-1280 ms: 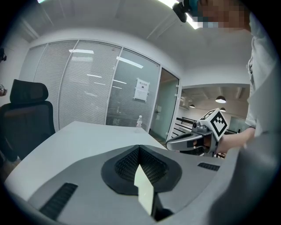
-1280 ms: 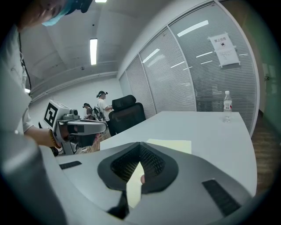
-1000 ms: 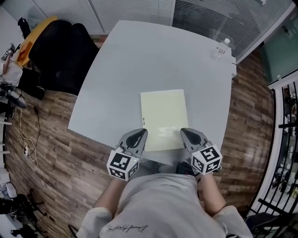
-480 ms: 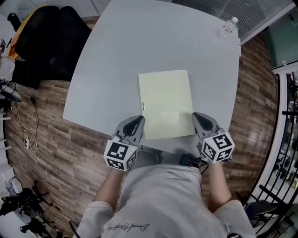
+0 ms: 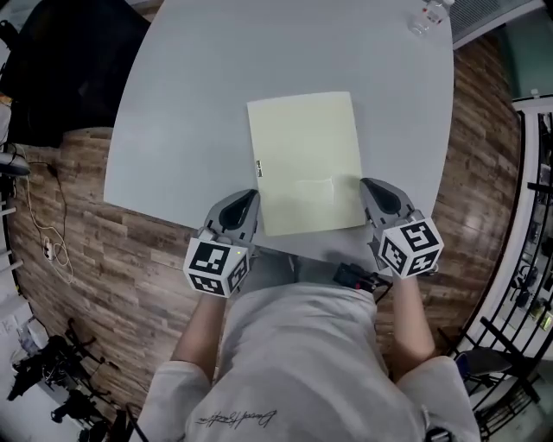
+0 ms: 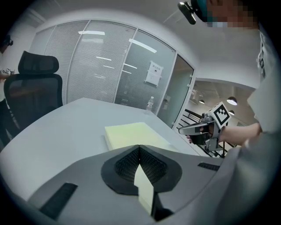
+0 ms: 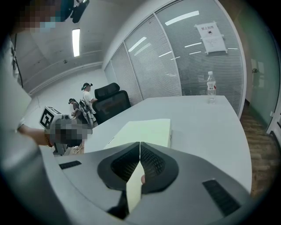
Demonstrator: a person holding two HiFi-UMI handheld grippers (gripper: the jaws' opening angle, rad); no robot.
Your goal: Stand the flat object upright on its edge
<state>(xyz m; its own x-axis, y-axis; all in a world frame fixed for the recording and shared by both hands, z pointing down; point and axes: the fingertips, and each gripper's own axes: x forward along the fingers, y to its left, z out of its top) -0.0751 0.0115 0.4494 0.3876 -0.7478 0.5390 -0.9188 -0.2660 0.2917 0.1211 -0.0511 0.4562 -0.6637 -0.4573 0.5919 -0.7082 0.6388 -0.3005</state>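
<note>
Closest to me, the person holds both tools low over the worktop's near edge. The left gripper (image 5: 244, 200) and the right gripper (image 5: 373, 188) each have their jaws pressed together with nothing in them. They flank the near corners of the pale yellow pad (image 5: 305, 162), one tip just beside each side. I read that as lining up to pry or push from both sides, since a thin slab lying flush offers little to pinch. The pad lies flat, broad face up, on the grey worktop (image 5: 181, 112), its long axis running away from the person. Farther off, a water bottle (image 5: 429, 15) stands at the far corner, and a black chair (image 5: 60, 69) sits off to the left.
</note>
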